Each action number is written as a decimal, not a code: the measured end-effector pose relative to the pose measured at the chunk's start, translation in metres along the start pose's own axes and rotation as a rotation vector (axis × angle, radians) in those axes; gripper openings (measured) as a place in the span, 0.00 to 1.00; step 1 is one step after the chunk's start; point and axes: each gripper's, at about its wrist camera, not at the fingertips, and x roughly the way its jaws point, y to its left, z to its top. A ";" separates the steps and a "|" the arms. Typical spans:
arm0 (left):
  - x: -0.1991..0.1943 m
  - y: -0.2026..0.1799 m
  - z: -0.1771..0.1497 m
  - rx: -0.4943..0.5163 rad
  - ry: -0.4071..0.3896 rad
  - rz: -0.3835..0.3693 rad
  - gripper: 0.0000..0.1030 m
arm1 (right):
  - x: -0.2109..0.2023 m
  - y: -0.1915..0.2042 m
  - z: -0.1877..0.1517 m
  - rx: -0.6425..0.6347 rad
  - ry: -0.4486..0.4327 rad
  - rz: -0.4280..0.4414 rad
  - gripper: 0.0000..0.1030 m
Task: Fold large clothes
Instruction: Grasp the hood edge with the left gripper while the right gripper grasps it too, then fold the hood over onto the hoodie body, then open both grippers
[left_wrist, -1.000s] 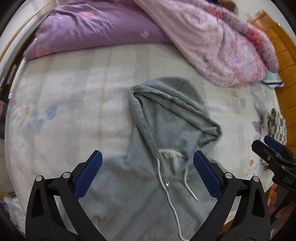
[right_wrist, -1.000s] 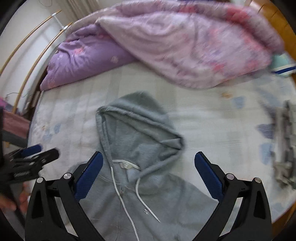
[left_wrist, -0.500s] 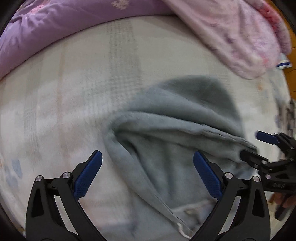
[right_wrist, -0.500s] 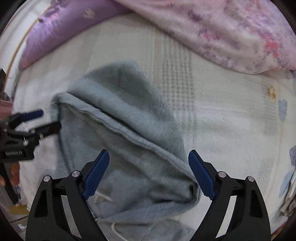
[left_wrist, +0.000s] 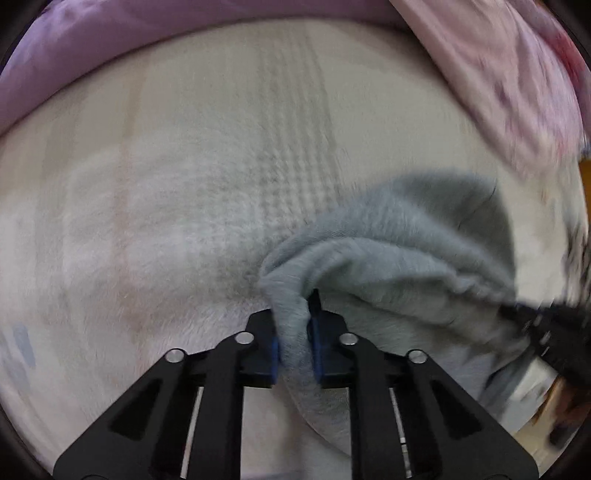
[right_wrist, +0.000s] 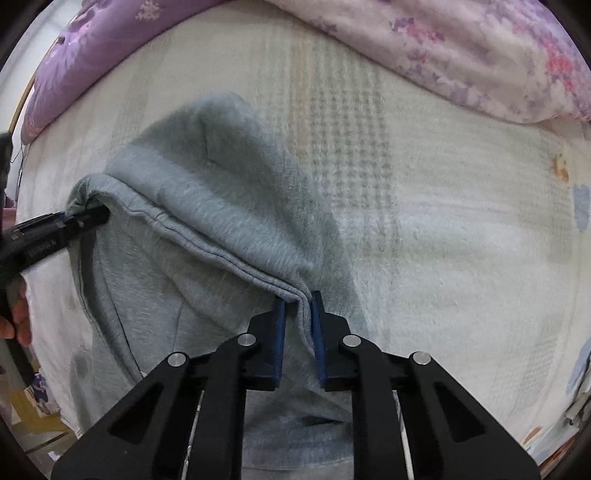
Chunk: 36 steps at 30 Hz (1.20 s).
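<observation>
Your left gripper (left_wrist: 294, 345) has just snapped closed and now pinches a fold of the grey hoodie (left_wrist: 399, 240) at one end of the hood's rim, fabric bunched between the blue pads (left_wrist: 274, 350). Your right gripper (right_wrist: 297, 325) has just closed too, clamping the rim's other end, seam caught between its pads. The hoodie lies spread on the pale bedsheet (right_wrist: 424, 221), hood pointing up the bed. Beyond it a purple pillow (right_wrist: 110, 40) and a pink floral quilt (right_wrist: 461, 48) crowd the head of the bed, well apart from the hood. Your right view catches your left gripper (right_wrist: 79, 219) biting the far corner, with fingers (right_wrist: 16, 314) behind it. Your left view shows the right gripper (left_wrist: 546, 325) only as a dark blur.
</observation>
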 end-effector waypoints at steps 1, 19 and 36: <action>-0.008 0.001 0.001 -0.018 -0.007 -0.009 0.10 | -0.006 0.003 -0.002 -0.018 -0.011 -0.016 0.10; -0.144 -0.059 -0.107 0.062 -0.181 0.023 0.09 | -0.116 0.054 -0.101 0.017 -0.222 0.070 0.08; -0.184 -0.061 -0.310 0.094 -0.165 0.084 0.10 | -0.121 0.095 -0.259 -0.050 -0.179 0.133 0.08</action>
